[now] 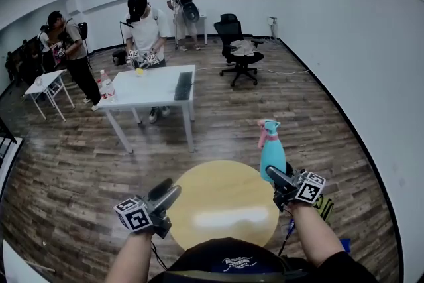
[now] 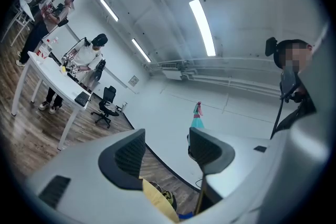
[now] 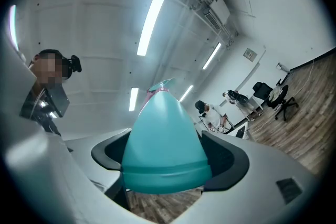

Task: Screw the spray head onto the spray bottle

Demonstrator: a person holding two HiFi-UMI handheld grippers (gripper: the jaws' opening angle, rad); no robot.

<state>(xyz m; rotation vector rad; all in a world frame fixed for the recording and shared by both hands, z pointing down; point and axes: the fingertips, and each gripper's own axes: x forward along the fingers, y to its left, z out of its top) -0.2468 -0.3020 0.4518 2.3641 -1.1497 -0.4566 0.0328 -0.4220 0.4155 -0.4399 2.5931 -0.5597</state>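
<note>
Right claw (image 1: 278, 181) clamps the spray bottle (image 1: 272, 154) upright by its base; left claw (image 1: 165, 193) gapes empty, seemingly free to twist the spray head (image 1: 267, 128).

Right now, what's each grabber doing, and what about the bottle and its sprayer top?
left gripper: open, nothing between its jaws.
right gripper: shut on the spray bottle.
spray bottle: upright, held low on its body.
spray head: sitting on the bottle's neck; how tight, cannot tell.
</note>
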